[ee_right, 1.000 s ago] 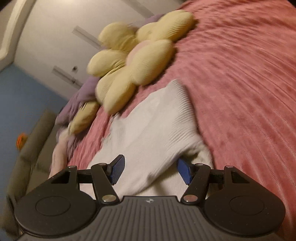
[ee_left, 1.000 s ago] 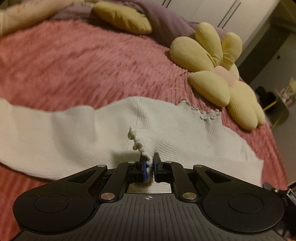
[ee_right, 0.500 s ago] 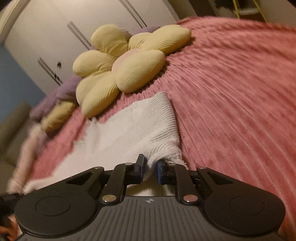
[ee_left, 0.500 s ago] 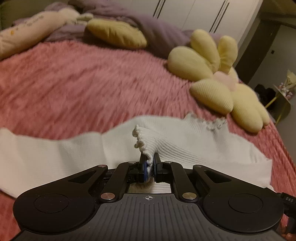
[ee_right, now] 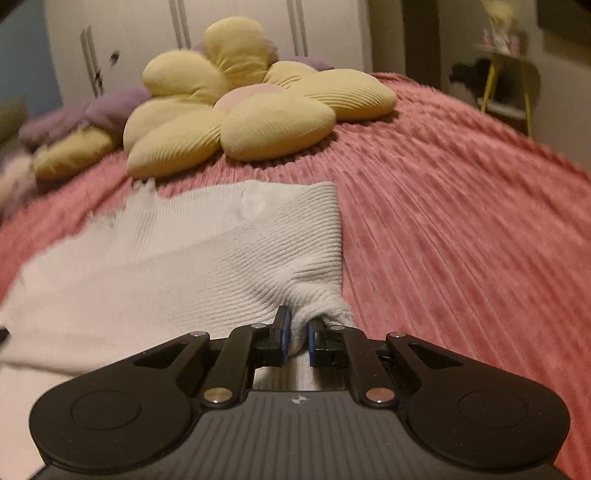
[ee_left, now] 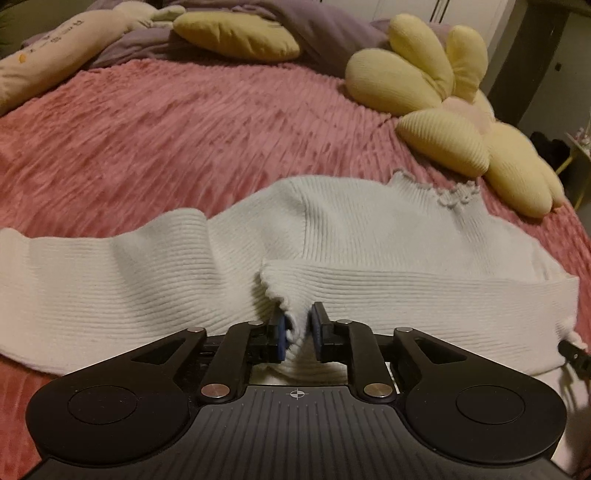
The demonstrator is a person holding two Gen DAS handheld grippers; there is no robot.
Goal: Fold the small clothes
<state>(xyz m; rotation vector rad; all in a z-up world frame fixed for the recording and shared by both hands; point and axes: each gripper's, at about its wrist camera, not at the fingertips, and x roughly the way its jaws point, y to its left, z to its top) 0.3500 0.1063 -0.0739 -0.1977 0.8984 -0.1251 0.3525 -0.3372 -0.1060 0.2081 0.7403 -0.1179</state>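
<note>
A small white ribbed sweater (ee_left: pixel 351 236) lies on the pink bedspread (ee_left: pixel 184 122). One sleeve is folded across its body, the other stretches out left. My left gripper (ee_left: pixel 298 328) has its jaws slightly apart, with the frilled sleeve cuff (ee_left: pixel 280 299) between the blue pads. In the right wrist view the sweater (ee_right: pixel 207 251) lies ahead, and my right gripper (ee_right: pixel 297 334) is shut on a bunched corner of its edge (ee_right: pixel 321 310).
A yellow flower cushion (ee_left: pixel 443 122) lies just beyond the sweater's neck and shows in the right wrist view (ee_right: pixel 243 110) too. A yellow pillow (ee_left: pixel 236 33), purple bedding (ee_left: pixel 325 29) and a long cream plush (ee_left: pixel 48 62) lie at the bed's far side. A yellow-legged stool (ee_right: pixel 506 92) stands beyond the bed.
The right gripper closed on the sweater's edge. The left gripper brought the cuff down onto the sweater body, and its jaws have parted a little around it.
</note>
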